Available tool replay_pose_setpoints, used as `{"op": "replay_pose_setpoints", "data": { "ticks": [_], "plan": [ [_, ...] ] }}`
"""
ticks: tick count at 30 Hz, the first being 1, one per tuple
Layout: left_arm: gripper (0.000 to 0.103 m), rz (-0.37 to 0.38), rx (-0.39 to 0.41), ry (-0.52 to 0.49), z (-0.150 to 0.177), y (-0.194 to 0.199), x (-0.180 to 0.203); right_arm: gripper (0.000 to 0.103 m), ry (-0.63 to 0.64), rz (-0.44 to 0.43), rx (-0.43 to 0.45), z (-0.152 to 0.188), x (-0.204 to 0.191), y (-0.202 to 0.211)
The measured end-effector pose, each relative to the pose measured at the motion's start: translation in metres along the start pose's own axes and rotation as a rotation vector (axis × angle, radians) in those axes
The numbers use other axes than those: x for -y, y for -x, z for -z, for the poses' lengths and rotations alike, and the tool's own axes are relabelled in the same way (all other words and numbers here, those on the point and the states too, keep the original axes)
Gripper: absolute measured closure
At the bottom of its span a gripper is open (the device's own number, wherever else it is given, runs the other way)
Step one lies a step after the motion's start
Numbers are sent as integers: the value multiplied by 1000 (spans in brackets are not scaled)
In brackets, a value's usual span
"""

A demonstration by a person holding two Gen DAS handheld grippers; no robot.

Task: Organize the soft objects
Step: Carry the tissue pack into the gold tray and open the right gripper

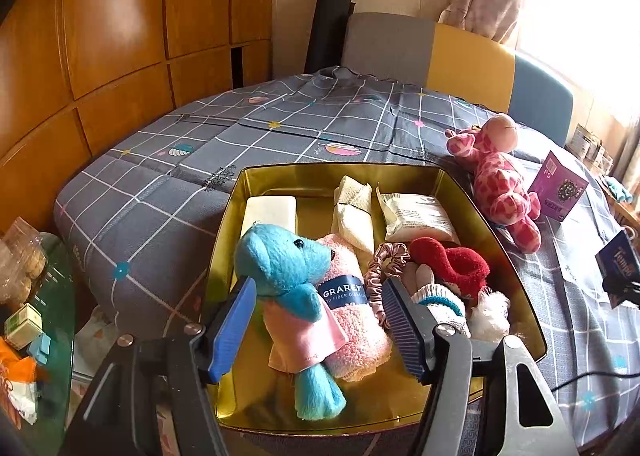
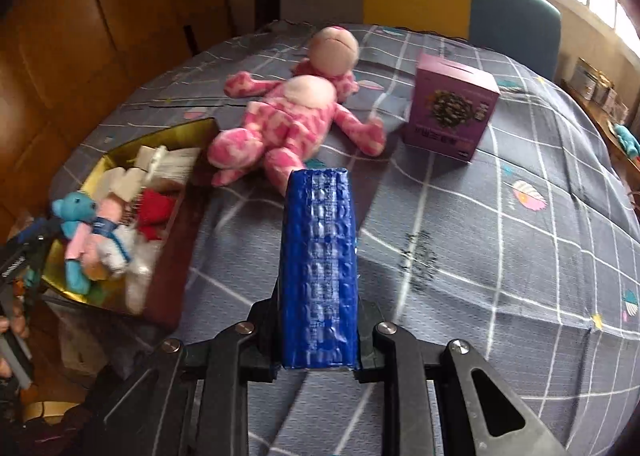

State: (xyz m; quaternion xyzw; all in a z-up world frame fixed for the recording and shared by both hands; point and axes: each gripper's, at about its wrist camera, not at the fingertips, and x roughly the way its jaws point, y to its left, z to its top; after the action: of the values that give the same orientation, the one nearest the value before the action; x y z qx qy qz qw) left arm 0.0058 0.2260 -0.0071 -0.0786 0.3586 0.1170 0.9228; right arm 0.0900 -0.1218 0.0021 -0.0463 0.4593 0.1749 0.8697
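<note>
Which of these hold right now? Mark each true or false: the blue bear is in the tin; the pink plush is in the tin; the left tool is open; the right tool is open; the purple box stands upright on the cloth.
1. The blue bear lies in the gold tin. True.
2. The pink plush is in the tin. False: it lies on the cloth beside the tin.
3. The left tool is open. True: its pads stand apart on either side of the bear.
4. The right tool is open. False: its blue pads are pressed together, holding nothing.
5. The purple box stands upright on the cloth. True.
</note>
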Motion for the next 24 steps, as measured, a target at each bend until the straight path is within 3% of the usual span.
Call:
{"op": "replay_pose_setpoints", "data": {
  "ticks": [4,11,15,24],
  "plan": [
    [37,0,0,8,0,0,-2,80,37,-94,-3,-3,-32,-1],
    [37,-4,17,33,-3,3,-8,80,60,-247,-109,3,-76,-21],
    [37,-23,41,61,-10,10,-18,80,106,-369,-79,-8,-115,-11],
    [35,-81,67,133,-16,19,-52,80,116,-400,-92,-30,-188,-40]
  ]
}}
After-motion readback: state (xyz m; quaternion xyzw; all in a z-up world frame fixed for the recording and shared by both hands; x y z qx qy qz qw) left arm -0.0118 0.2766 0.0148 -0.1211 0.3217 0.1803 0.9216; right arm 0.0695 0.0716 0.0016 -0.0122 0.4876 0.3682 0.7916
